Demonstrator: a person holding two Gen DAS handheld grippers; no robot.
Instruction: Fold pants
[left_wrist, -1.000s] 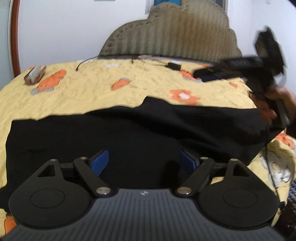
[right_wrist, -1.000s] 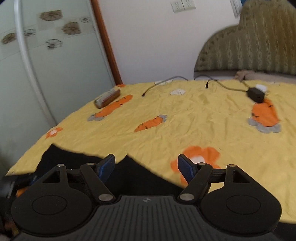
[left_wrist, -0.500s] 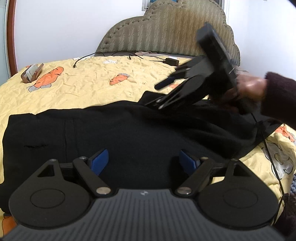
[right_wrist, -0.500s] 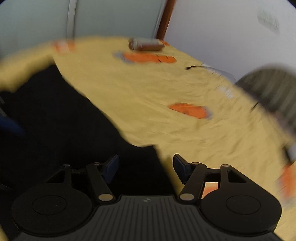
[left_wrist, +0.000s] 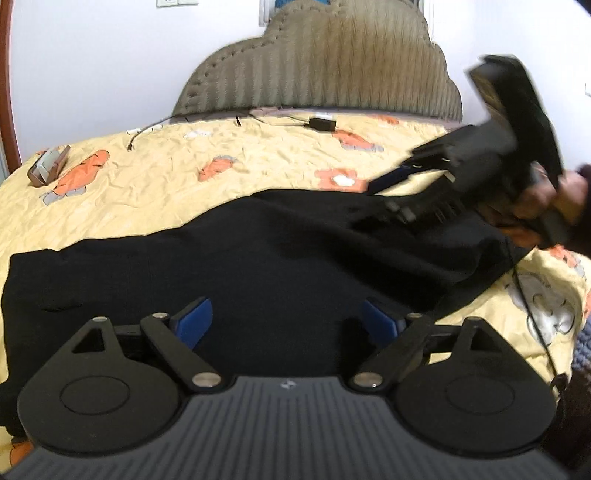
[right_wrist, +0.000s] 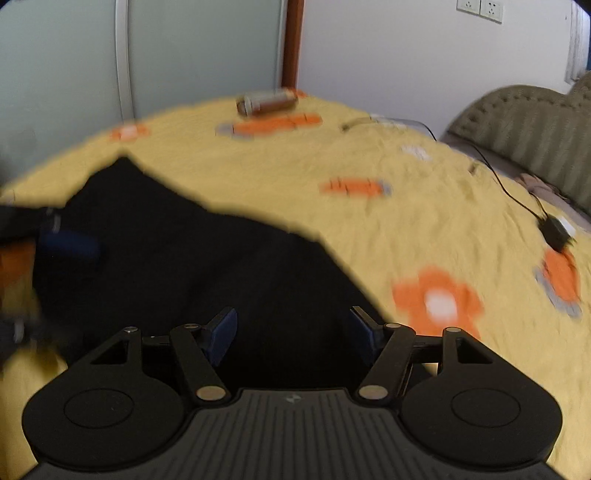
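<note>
Bed (left_wrist: 155, 177), yellow quilted cover with orange carrot and flower prints, fills both views; padded headboard (left_wrist: 317, 70) at its far end.

Pants (left_wrist: 258, 266), black, lie spread in a long band across the near part of the bed, well short of the headboard. Surface mostly flat; the far edge is uneven, with a raised ridge of cloth at the end nearest the right tongs. Fold state unclear: the black cloth hides its seams.

Right tongs (left_wrist: 376, 201), seen from the left wrist, angle down onto the far edge of the pants, held by a hand (left_wrist: 546, 206) at the frame's right side. Own view: right tongs (right_wrist: 291, 332) spread over black cloth, nothing visibly pinched; jaws have just been closing a little.

Left tongs (left_wrist: 284, 321) spread wide above the middle of the pants, gripping nothing; jaws have just been opening.

Brown case (left_wrist: 48, 170) and charger with cable (left_wrist: 322, 123) sit beyond the pants, toward the headboard.

Risks, judged:
- Right tongs may catch only the top layer at the ridge; lower layer stays behind, fold skews.
- Left tongs over mid-cloth rather than an edge; closing there would bunch fabric.
- The trailing gripper cable (left_wrist: 532, 314) lies beside the pants' near corner and may snag.
</note>
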